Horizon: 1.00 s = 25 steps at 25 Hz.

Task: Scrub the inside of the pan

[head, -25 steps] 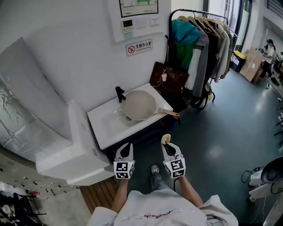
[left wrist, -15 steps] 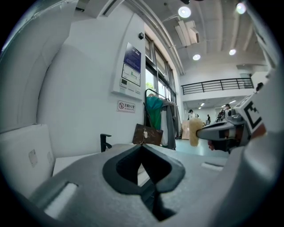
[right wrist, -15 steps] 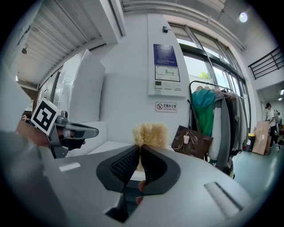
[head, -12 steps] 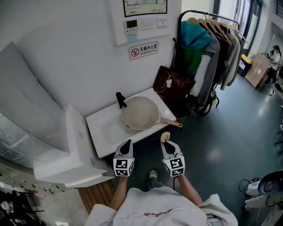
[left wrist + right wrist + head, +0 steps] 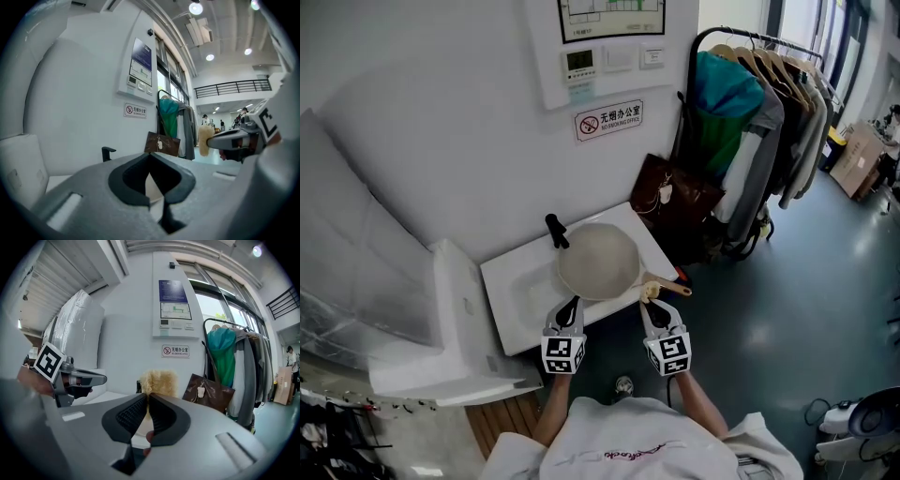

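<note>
The pan [image 5: 598,261] lies in the white sink [image 5: 514,286], its handle pointing toward 4 o'clock and a black tap [image 5: 555,231] at its 10 o'clock. The left gripper [image 5: 572,307] hovers at the pan's 7 o'clock edge with its fingers together and nothing between them. The right gripper [image 5: 649,305] sits at the pan's 5 o'clock, fingers clamped on a pale fluffy sponge [image 5: 650,292] just beside the handle. A brown bag [image 5: 680,202] stands at the sink's 2 o'clock.
</note>
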Available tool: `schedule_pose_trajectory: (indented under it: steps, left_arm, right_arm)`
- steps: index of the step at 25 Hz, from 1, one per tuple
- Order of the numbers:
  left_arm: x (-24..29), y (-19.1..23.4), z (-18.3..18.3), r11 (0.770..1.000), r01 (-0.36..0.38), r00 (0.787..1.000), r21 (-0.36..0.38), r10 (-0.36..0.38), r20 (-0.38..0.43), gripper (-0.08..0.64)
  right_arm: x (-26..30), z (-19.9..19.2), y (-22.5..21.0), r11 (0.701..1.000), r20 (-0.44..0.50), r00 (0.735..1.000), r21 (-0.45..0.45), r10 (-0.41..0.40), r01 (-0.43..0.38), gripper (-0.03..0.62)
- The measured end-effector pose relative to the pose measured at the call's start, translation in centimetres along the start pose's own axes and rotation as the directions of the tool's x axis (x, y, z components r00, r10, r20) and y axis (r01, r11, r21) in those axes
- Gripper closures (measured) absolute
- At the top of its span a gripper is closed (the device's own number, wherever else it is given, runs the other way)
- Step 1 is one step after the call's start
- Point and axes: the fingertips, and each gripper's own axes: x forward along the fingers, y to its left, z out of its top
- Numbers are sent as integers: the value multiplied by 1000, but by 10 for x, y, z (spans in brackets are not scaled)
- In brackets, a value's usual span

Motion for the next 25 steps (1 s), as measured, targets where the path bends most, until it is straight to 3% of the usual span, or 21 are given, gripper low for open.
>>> schedule_pose_trajectory:
  steps: [14,25]
  left_arm:
    - [71,27,7,1000,-23,1000,4,23,-5,560]
    - [84,39,-2,999,-40,999,-7,40,-26,560]
  right_arm:
    - [65,0,-33,999,-14,999,3,38,-38,568]
    - [85,-7,-37,998,-32,998,4,62,-62,568]
